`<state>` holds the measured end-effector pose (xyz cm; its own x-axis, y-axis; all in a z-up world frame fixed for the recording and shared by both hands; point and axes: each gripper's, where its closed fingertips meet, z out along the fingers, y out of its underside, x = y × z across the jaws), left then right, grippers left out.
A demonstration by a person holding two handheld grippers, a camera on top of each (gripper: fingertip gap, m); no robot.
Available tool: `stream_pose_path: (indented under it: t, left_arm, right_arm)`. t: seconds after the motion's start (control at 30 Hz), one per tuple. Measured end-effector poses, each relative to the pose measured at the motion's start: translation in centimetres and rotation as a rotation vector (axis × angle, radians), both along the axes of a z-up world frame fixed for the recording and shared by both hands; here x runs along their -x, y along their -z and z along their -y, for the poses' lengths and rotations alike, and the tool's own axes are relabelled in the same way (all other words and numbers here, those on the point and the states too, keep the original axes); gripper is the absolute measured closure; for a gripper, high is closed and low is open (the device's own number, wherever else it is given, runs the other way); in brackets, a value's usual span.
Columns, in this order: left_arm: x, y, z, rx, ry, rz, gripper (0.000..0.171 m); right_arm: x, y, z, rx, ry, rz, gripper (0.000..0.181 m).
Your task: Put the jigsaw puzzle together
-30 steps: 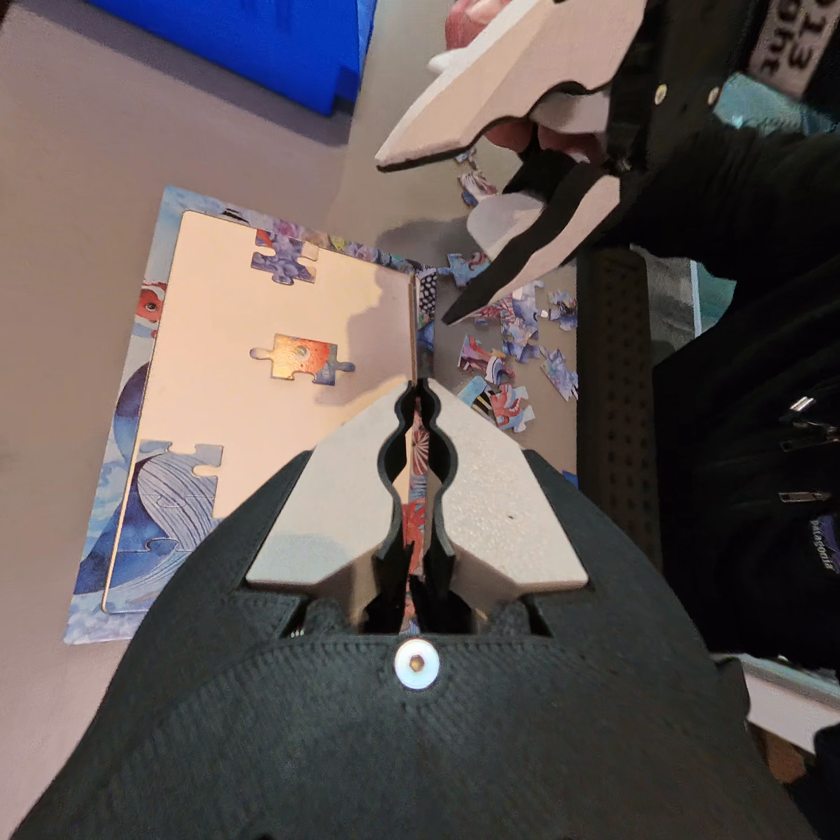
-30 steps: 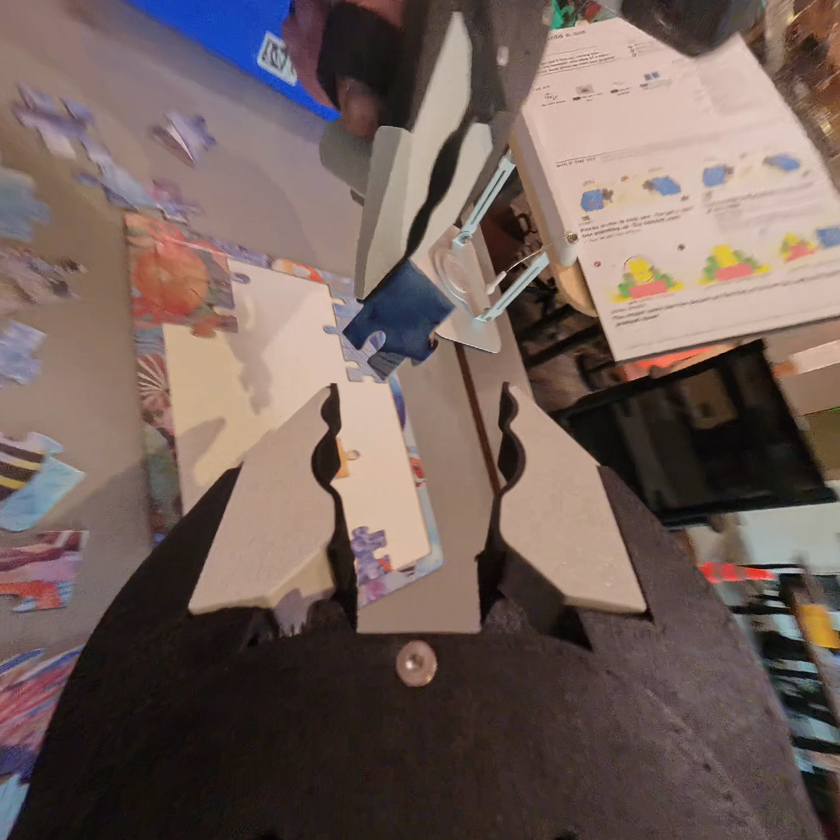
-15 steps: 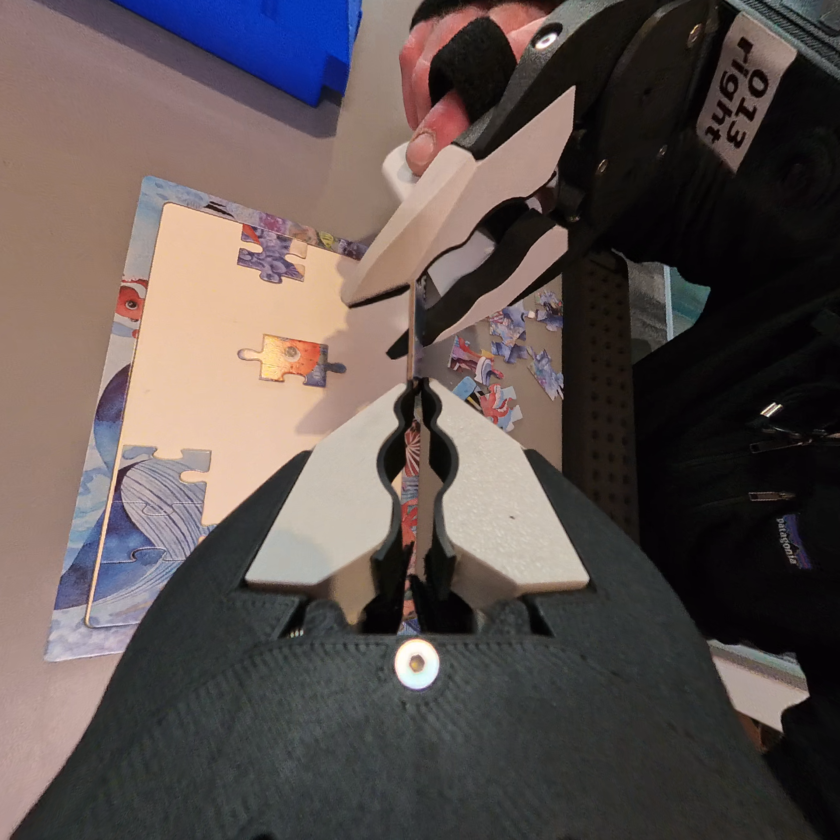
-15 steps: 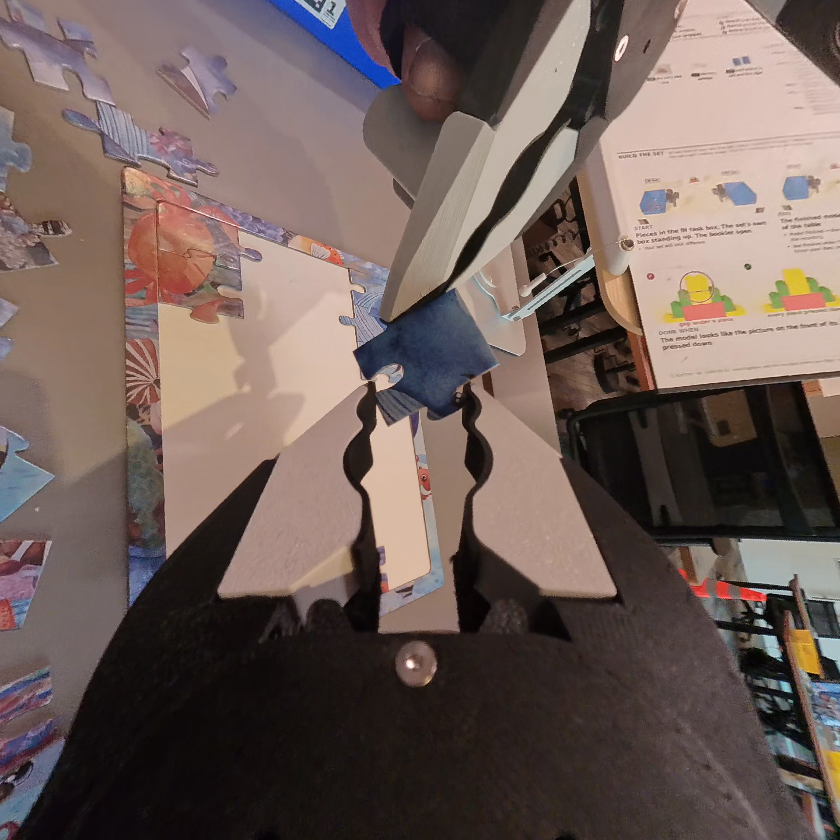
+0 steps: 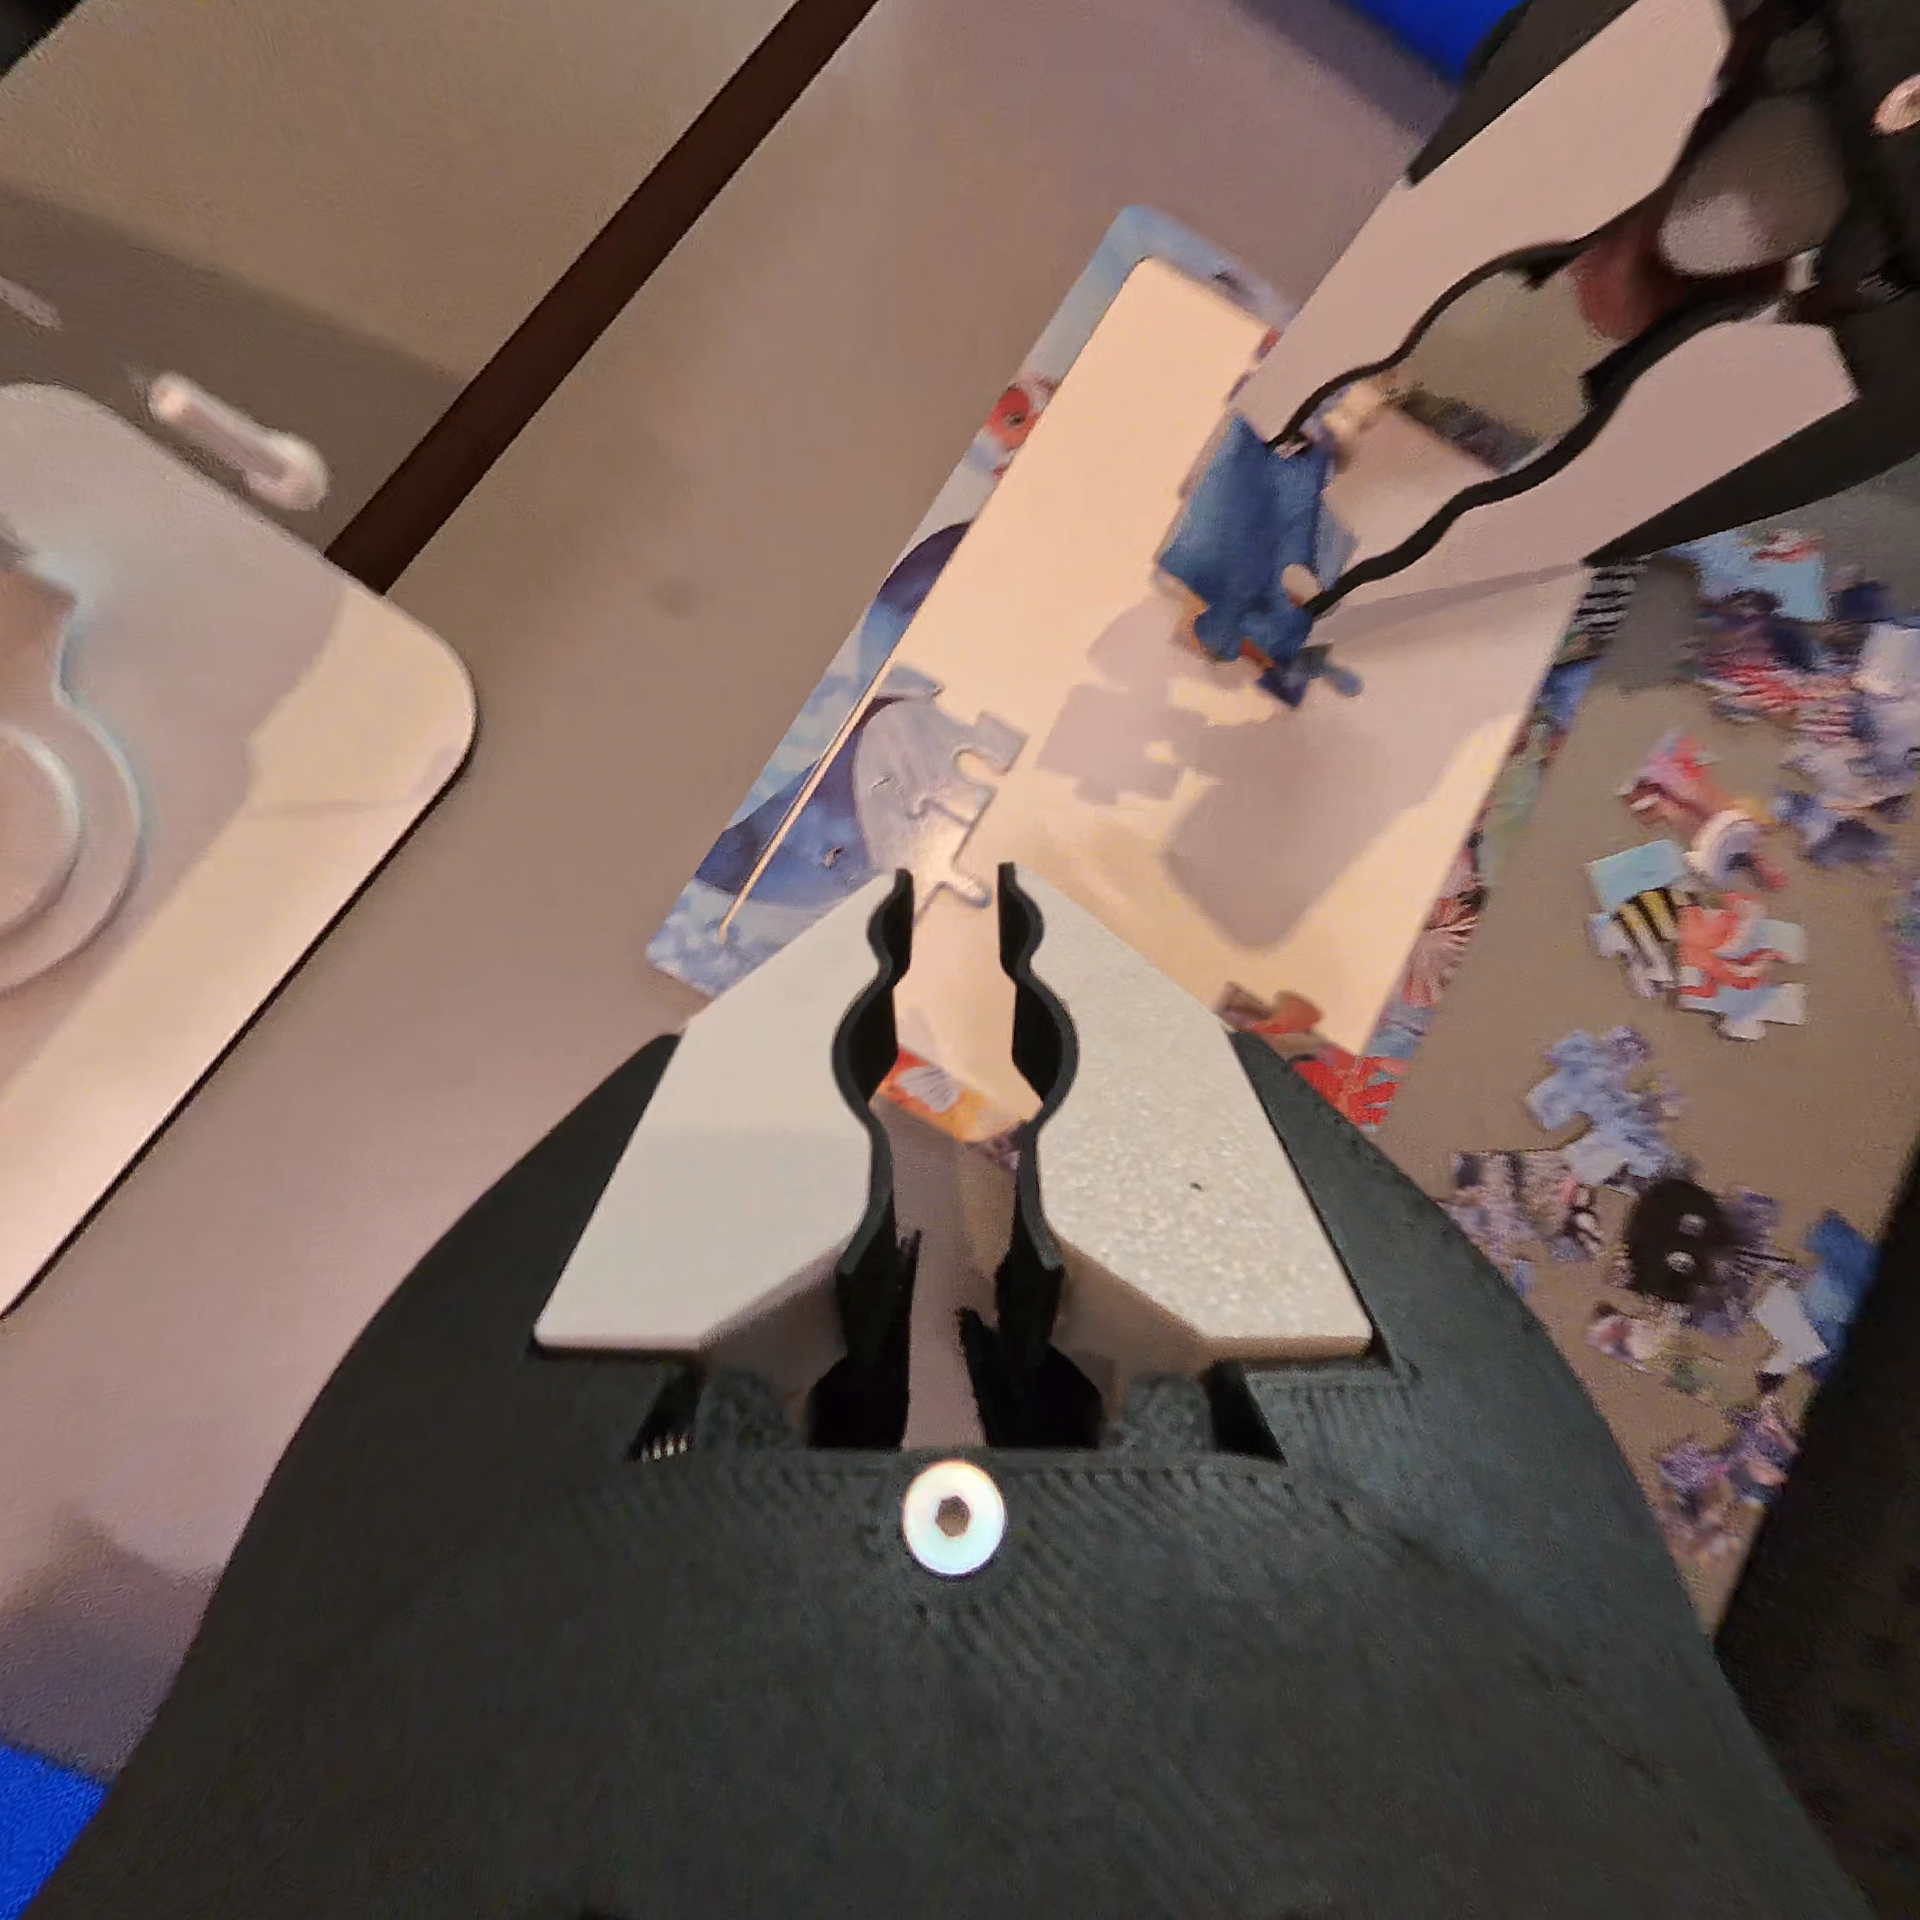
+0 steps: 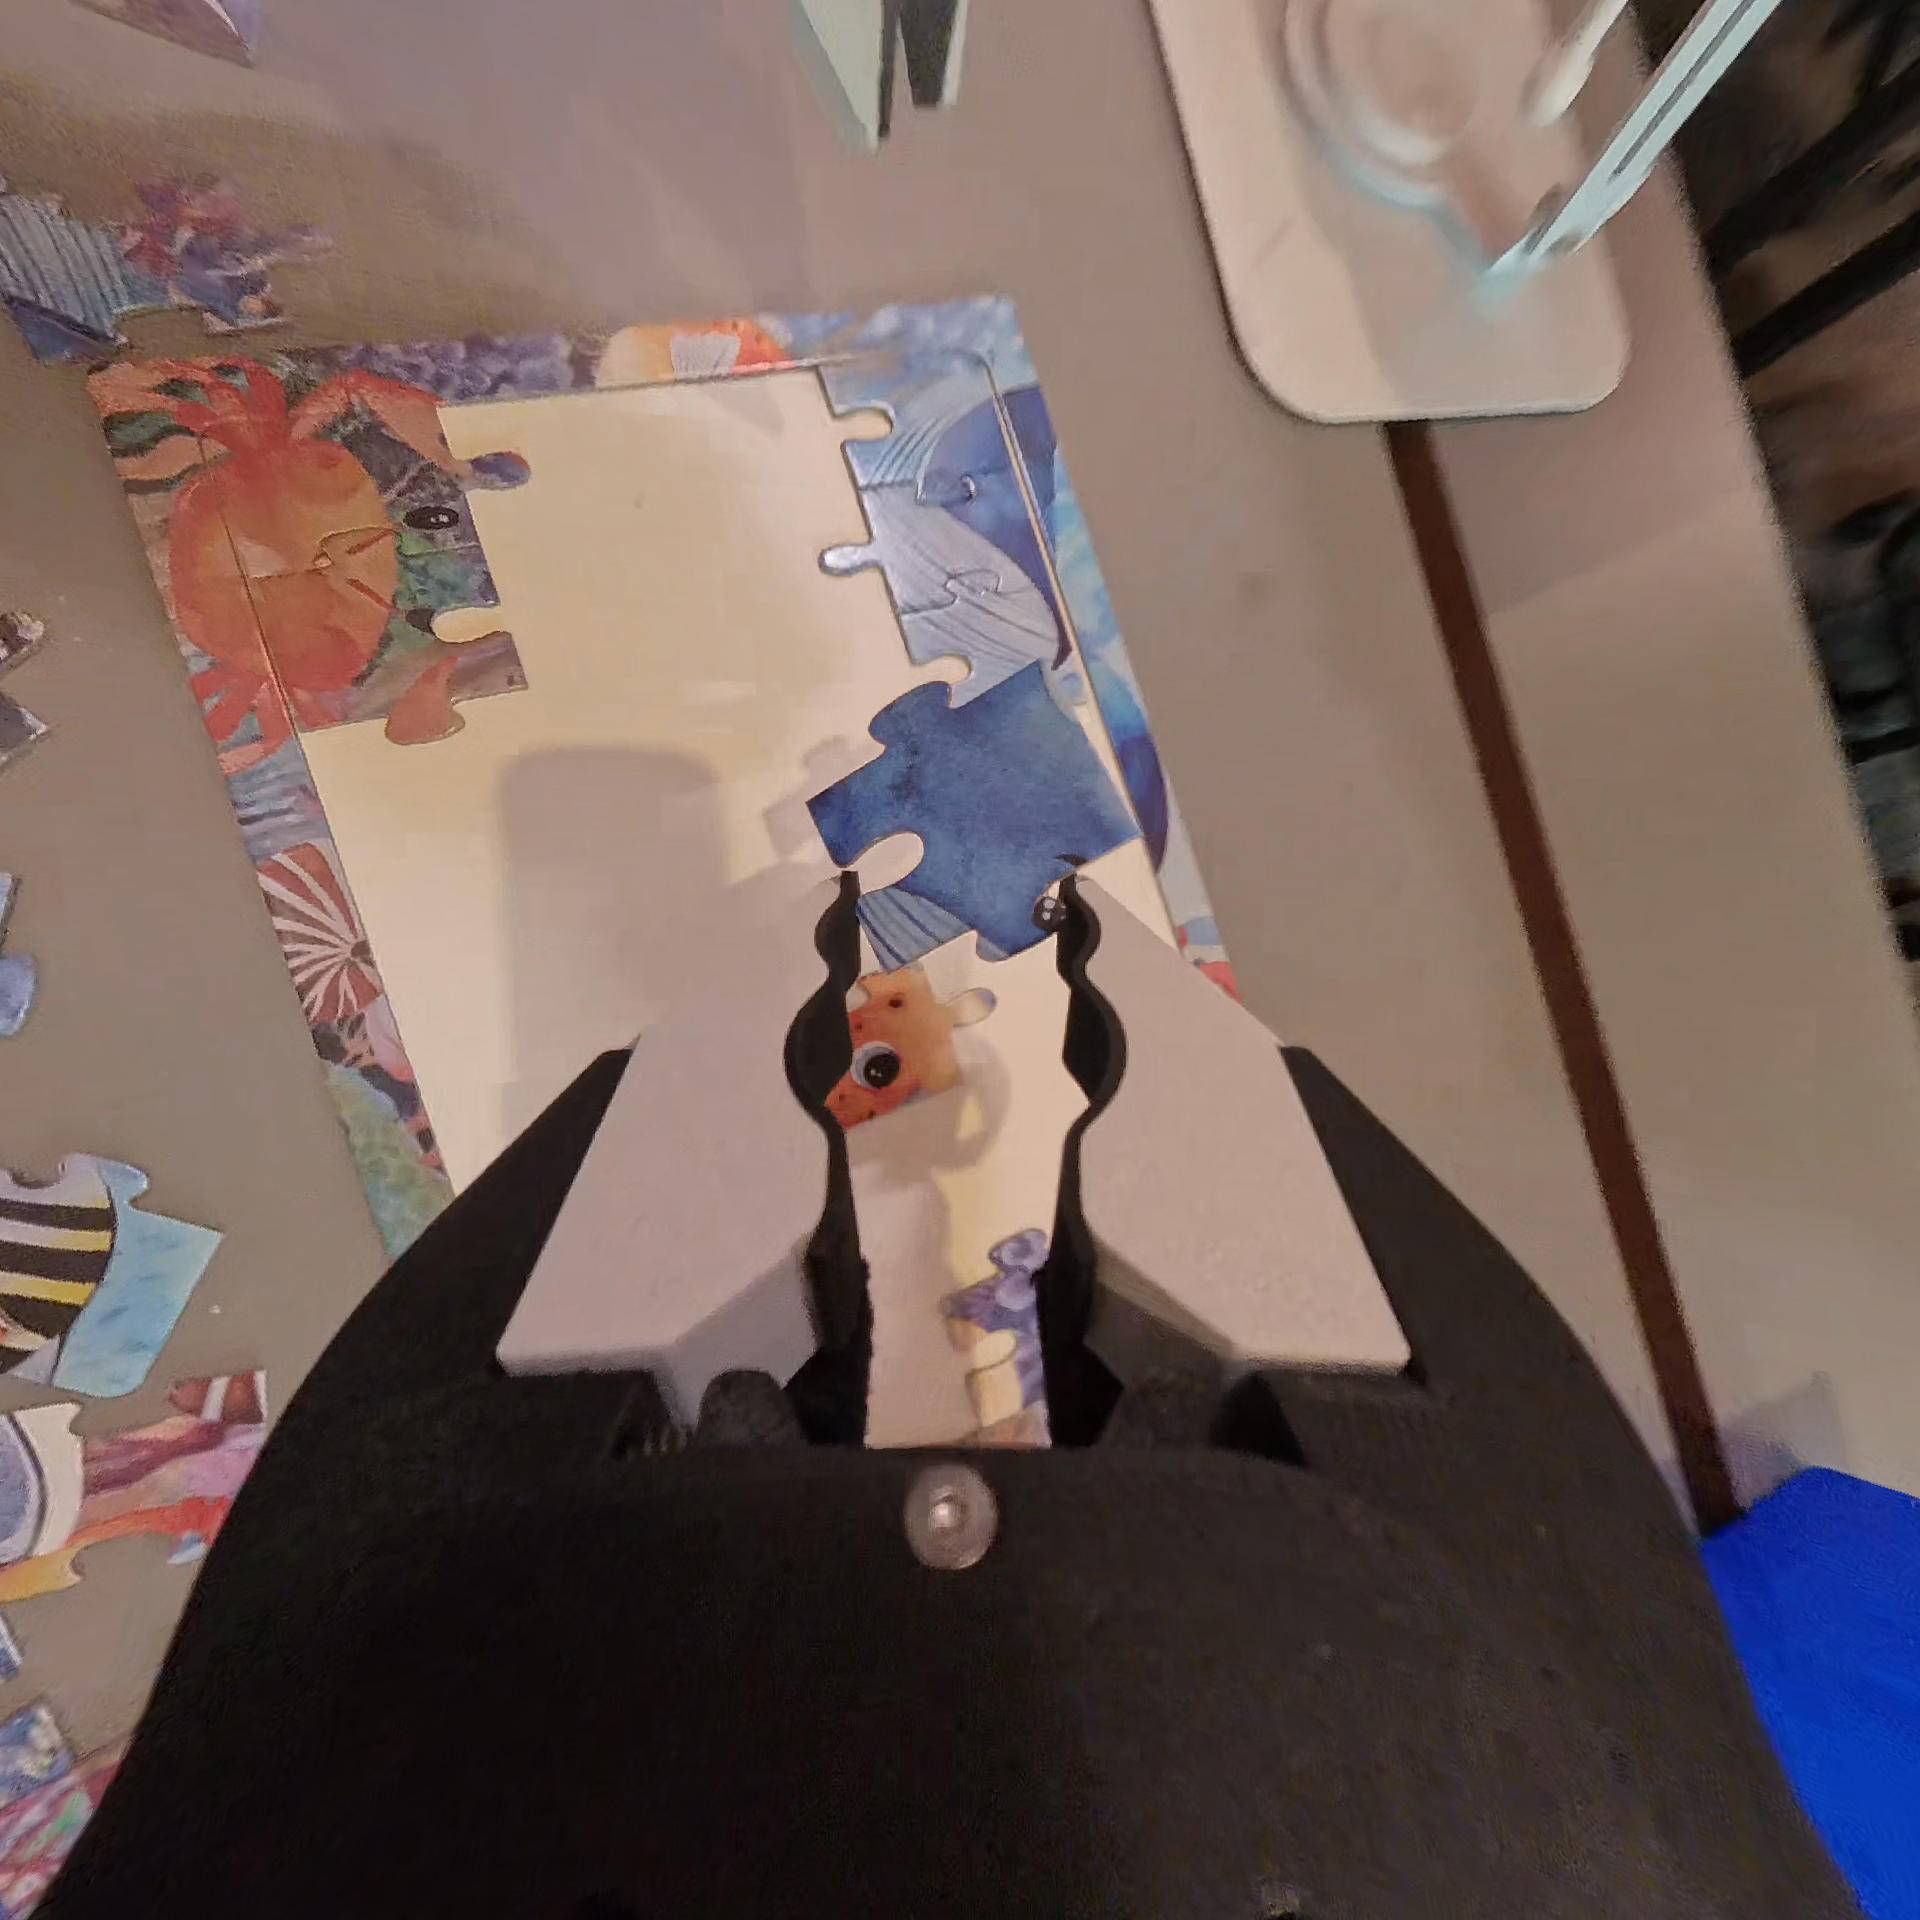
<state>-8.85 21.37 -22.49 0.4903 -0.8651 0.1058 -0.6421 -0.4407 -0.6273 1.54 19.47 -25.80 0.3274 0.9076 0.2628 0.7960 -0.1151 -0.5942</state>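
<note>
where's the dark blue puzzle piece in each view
Left wrist view: upper right, the blue piece is pinched at the tips of the right gripper, above the board.
Right wrist view: centre, the blue piece sits just beyond that gripper's tips, by the board's right edge.
Shared landmark: the pale whale pieces already set in the board, next to the blue piece.

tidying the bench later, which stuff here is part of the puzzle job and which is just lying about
Part of the job:
- dark blue piece, between the right tongs' tips
- puzzle tray, partly filled
- loose pieces beside it
- left tongs, open, empty

Lying about:
- grey metal plate
- blue box
</note>
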Motion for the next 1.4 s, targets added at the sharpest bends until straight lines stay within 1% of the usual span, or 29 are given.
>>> stream_pose_path:
  t: [0.07, 0.13, 0.17, 0.23, 0.37, 0.47, 0.57, 0.7, 0.9, 0.93, 1.0, 1.1, 1.23, 1.4]
  left_arm:
    - [0.7, 1.0, -0.8, -0.009, -0.028, -0.024, 0.155]
    - [1.4, 2.3, -1.5, -0.005, -0.042, -0.089, 0.149]
    - [1.5, 2.8, -2.0, -0.023, -0.051, -0.114, 0.148]
    - [1.4, 3.8, -2.2, -0.008, -0.039, -0.145, 0.144]
    - [1.4, 5.0, -2.5, 0.021, -0.032, -0.17, 0.139]
    - [1.4, 5.6, -2.8, 0.042, -0.048, -0.148, 0.14]
    - [1.4, 6.3, -2.8, 0.052, -0.052, -0.154, 0.141]
    - [1.4, 6.5, -3.0, 0.059, -0.066, -0.149, 0.144]
    - [1.6, 7.1, -3.2, 0.064, -0.08, -0.152, 0.144]
    - [1.7, 7.2, -3.2, 0.07, -0.08, -0.153, 0.144]
    - [1.8, 7.3, -3.2, 0.07, -0.082, -0.155, 0.144]
    - [1.8, 7.2, -3.3, 0.069, -0.086, -0.149, 0.144]
    - [1.6, 7.1, -3.4, 0.064, -0.079, -0.141, 0.144]
    - [1.6, 7.4, -3.5, 0.053, -0.079, -0.158, 0.144]
  right_arm:
    - [0.4, 0.9, -0.5, 0.05, 0.033, 0.012, 0.146]
    - [0.6, 1.7, -1.0, 0.097, 0.059, 0.039, 0.146]
    - [0.7, 2.1, -1.3, 0.112, 0.074, 0.055, 0.146]
    - [0.9, 2.7, -1.6, 0.151, 0.094, 0.077, 0.146]
    - [1.4, 3.7, -2.3, 0.234, 0.145, 0.093, 0.145]
    - [1.2, 4.6, -2.9, 0.278, 0.188, 0.12, 0.145]
    - [1.3, 5.0, -3.2, 0.325, 0.216, 0.103, 0.145]
    - [1.5, 5.3, -3.2, 0.381, 0.228, 0.078, 0.145]
    - [1.4, 5.3, -3.5, 0.403, 0.242, 0.065, 0.145]
    - [1.5, 5.3, -3.5, 0.403, 0.238, 0.065, 0.144]
    - [1.3, 5.2, -3.6, 0.394, 0.237, 0.064, 0.132]
    - [1.1, 4.8, -3.5, 0.388, 0.22, 0.051, 0.134]
    - [0.9, 4.1, -3.4, 0.359, 0.17, 0.037, 0.144]
    - [0.5, 4.6, -3.2, 0.337, 0.14, 0.094, 0.151]
